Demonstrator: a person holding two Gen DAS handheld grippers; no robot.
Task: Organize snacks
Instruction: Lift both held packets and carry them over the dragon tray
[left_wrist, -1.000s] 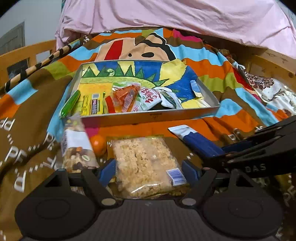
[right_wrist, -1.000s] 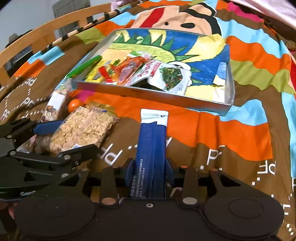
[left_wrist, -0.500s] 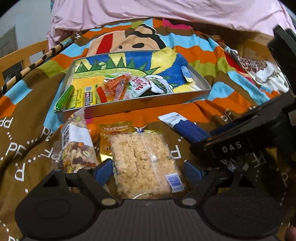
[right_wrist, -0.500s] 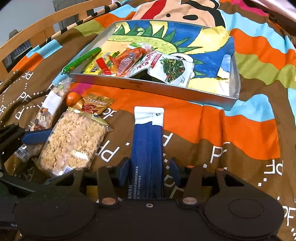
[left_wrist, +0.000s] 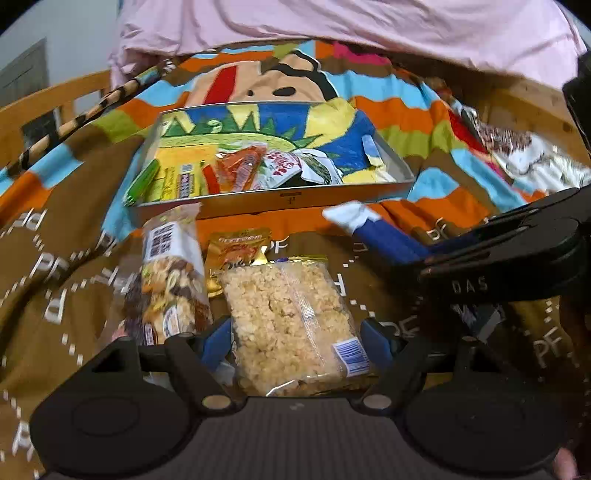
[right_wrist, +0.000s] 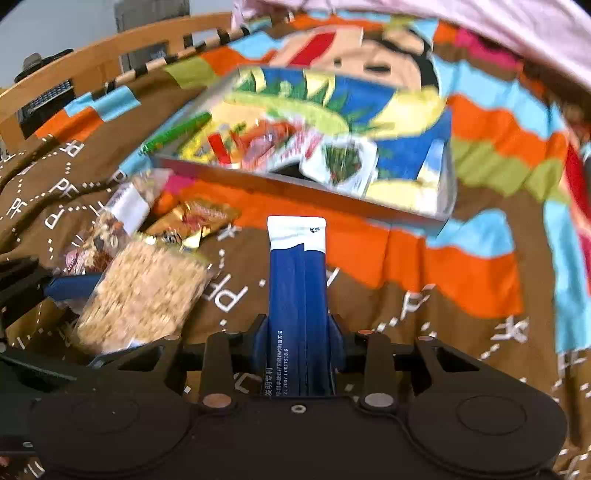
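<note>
The right gripper (right_wrist: 297, 332) is being kept closed tight on a blue sachet with a white end (right_wrist: 297, 295); its jaws have just been closing, and both blue pads are seen pressing the sachet's sides. The sachet is being pointed, white end first, toward the near wall of the tray (right_wrist: 406, 212), still short of it and above the striped blanket (right_wrist: 461, 280).

The left gripper (left_wrist: 295, 341) is being held fairly wide around a clear bag of puffed-rice cake (left_wrist: 291, 325); its jaws have just been closing, and the blue pads are seen lying against the bag's two long edges, so the bag is being gripped. This bag is also being kept in front of the tray's near wall, to the left of the sachet as the tray is faced.

Left of that bag, a packet of mixed nuts (left_wrist: 170, 280) is being left on the blanket just before the tray wall, with a gold packet (left_wrist: 238, 251) lying between the two, nearer the tray.

Inside the tray, a green stick (left_wrist: 142, 182), yellow bars (left_wrist: 181, 181), an orange wrapper (left_wrist: 238, 170) and a white packet with a green picture (right_wrist: 341, 162) are being kept along the near wall, toward its left half.
</note>
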